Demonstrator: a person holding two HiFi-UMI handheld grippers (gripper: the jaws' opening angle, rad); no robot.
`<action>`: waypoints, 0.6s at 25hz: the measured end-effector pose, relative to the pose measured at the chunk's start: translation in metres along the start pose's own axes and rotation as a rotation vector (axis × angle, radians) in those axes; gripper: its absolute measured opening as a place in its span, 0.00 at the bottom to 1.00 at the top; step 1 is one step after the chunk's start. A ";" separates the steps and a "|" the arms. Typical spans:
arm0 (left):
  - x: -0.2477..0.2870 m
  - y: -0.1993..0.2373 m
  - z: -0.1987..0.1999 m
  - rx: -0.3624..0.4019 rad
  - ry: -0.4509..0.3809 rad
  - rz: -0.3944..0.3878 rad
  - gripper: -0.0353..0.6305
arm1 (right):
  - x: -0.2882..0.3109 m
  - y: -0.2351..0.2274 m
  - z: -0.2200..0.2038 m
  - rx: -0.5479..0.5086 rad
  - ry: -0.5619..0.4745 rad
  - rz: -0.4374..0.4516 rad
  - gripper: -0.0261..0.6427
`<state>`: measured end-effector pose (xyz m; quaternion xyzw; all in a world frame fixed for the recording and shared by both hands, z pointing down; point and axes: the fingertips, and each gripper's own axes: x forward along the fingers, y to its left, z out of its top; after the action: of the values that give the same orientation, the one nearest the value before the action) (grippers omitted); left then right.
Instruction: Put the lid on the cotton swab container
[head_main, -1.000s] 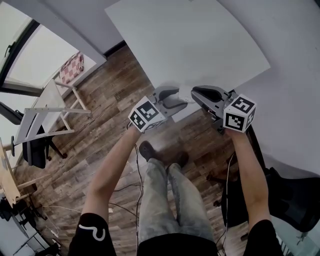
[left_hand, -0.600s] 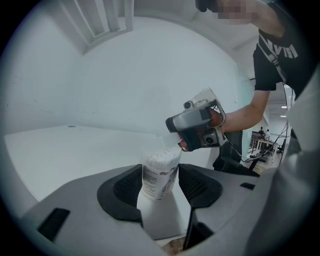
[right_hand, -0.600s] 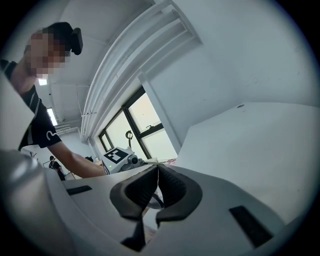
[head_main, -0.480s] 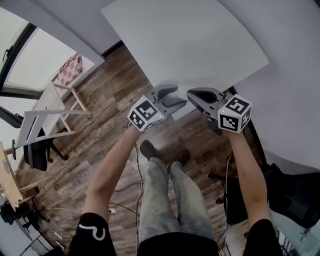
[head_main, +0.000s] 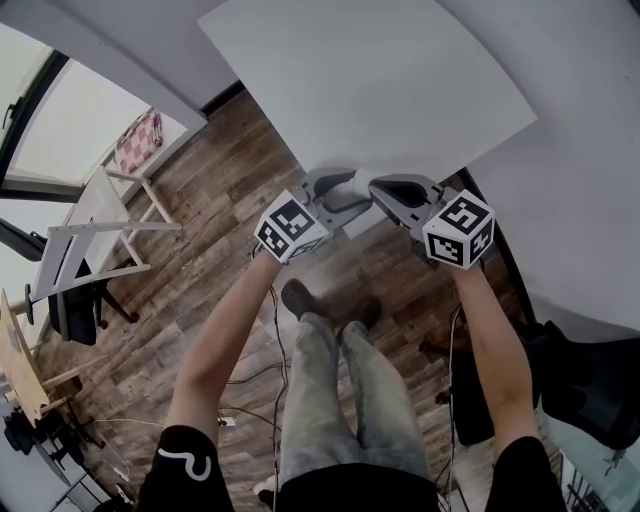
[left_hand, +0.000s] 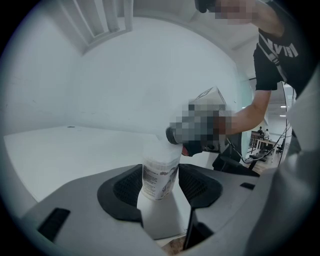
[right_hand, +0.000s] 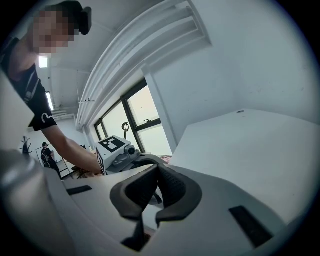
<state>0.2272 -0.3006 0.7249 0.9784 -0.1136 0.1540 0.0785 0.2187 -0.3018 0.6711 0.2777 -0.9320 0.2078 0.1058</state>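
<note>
The left gripper (left_hand: 161, 186) is seen with its two jaws standing wide, and one cotton swab container (left_hand: 160, 172) is clasped between them, its sides met by the ribbed pads (left_hand: 125, 187) to left and right. The container, a pale translucent pot with one printed label, is held upright on the near edge of the one white table (head_main: 380, 80), where bare wood floor (head_main: 200, 200) begins just below it. Its top appears to be capped in white, though against the white table this cannot be made out with certainty. The right gripper (right_hand: 159, 190) is closed, its two jaws brought together at the tips, and nothing is seen to be held in them. Its nose is pointed at the upper part of the container from the right, close beside the left gripper's jaws. Two marker cubes are counted, one (head_main: 292, 228) on the left gripper and one (head_main: 458, 230) on the right. Behind them two bare forearms are shown, the left (head_main: 225, 335) and the right (head_main: 490, 340), and two legs (head_main: 340, 400) are seen standing on the floor between them.
</note>
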 end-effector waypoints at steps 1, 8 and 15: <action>0.000 0.000 0.000 -0.001 0.000 -0.001 0.41 | 0.000 0.000 0.000 -0.008 0.000 -0.002 0.06; 0.000 0.000 0.001 -0.001 -0.001 -0.004 0.42 | 0.001 0.004 -0.002 -0.144 0.021 -0.023 0.06; -0.001 0.001 0.000 -0.018 0.011 0.012 0.42 | 0.001 0.004 -0.002 -0.173 0.021 -0.038 0.06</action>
<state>0.2262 -0.3009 0.7251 0.9761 -0.1204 0.1589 0.0868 0.2154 -0.2981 0.6720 0.2827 -0.9399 0.1274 0.1432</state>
